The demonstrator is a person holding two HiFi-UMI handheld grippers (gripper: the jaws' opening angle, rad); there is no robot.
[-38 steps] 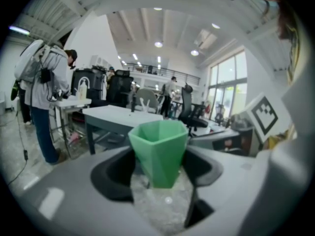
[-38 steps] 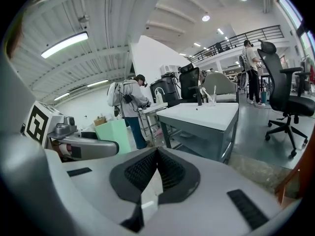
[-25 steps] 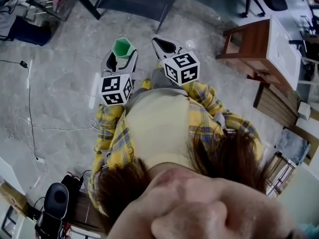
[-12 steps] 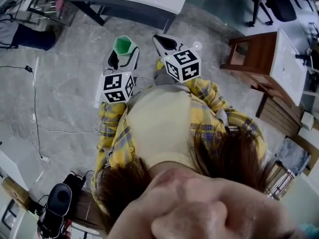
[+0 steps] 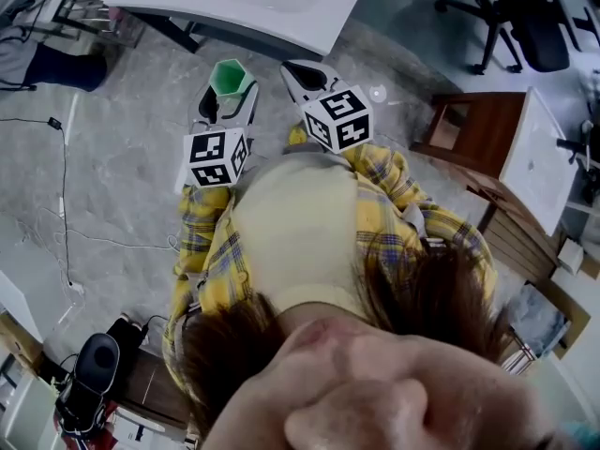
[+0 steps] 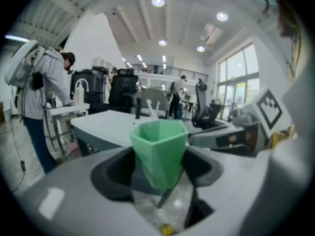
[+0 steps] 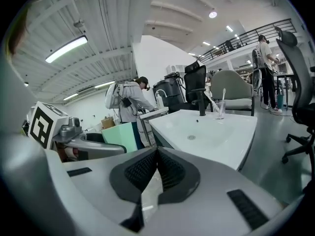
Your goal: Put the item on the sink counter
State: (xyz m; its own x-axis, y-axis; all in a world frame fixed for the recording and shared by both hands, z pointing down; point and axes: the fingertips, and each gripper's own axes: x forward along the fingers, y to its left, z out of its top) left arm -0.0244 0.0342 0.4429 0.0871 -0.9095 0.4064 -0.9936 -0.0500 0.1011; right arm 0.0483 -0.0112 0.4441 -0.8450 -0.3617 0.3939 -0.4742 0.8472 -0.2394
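Note:
A green faceted cup (image 5: 229,75) stands upright between the jaws of my left gripper (image 5: 225,97), whose pads press its sides; in the left gripper view the cup (image 6: 158,151) fills the middle. My right gripper (image 5: 309,79) is beside it on the right, shut with nothing in it, its ribbed pads (image 7: 147,168) meeting at the tips. The white sink counter (image 5: 281,12) lies just ahead of both grippers. In the right gripper view its basin (image 7: 206,134) is near, with a black faucet (image 7: 201,104) and a glass holding a toothbrush (image 7: 220,109) at the back.
A wooden cabinet with a white top (image 5: 511,143) stands to the right, and an office chair (image 5: 525,17) behind it. Cables (image 5: 66,204) trail over the grey floor on the left. A person in a grey hoodie (image 6: 42,92) stands at a rack left of the counter.
The sink counter has come nearer and shows more at the top of the head view. Both grippers have moved forward towards it, the cup still held.

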